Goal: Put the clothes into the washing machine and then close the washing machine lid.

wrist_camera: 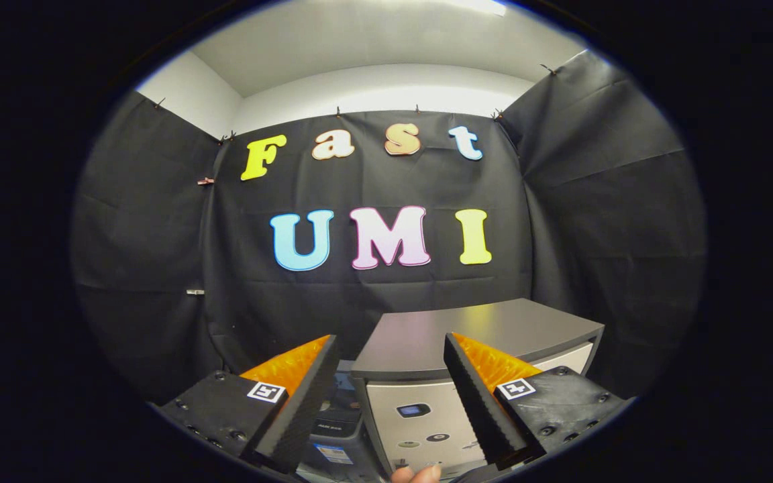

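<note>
Your hand-held gripper (390, 345) is wide open, w/ nothing between its fingers. The washing machine (474, 335) sits at lower centre-right of the frame, just ahead of the fingers, its grey lid closed.

Grey washing machine (467, 335), flat dark top, upright, just beyond tongs.

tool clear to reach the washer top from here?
Probably yes. The tool is open and holds nothing, its fingers framing the washing machine just ahead, with nothing between. The grey top looks flat and shut.
</note>
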`<state>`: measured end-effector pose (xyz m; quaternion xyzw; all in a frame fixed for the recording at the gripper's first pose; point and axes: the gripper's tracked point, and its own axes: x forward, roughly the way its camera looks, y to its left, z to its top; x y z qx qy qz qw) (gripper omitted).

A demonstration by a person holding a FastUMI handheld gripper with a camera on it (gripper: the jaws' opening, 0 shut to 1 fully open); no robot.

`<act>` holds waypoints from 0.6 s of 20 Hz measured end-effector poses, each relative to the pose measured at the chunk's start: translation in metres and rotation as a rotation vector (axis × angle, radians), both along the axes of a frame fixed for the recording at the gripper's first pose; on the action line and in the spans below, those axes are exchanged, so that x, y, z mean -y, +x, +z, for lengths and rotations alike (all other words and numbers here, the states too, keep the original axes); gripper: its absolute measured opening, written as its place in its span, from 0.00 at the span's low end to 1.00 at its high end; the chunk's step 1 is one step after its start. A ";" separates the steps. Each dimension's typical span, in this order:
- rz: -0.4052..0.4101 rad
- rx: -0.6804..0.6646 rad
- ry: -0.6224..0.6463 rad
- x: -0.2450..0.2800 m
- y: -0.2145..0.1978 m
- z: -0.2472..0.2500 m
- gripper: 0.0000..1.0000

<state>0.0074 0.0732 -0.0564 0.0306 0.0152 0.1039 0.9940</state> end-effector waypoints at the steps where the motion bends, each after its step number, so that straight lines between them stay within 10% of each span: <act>1: -0.003 0.006 -0.001 0.003 -0.001 0.002 0.99; 12: -0.059 -0.007 -0.027 0.026 -0.007 0.007 0.99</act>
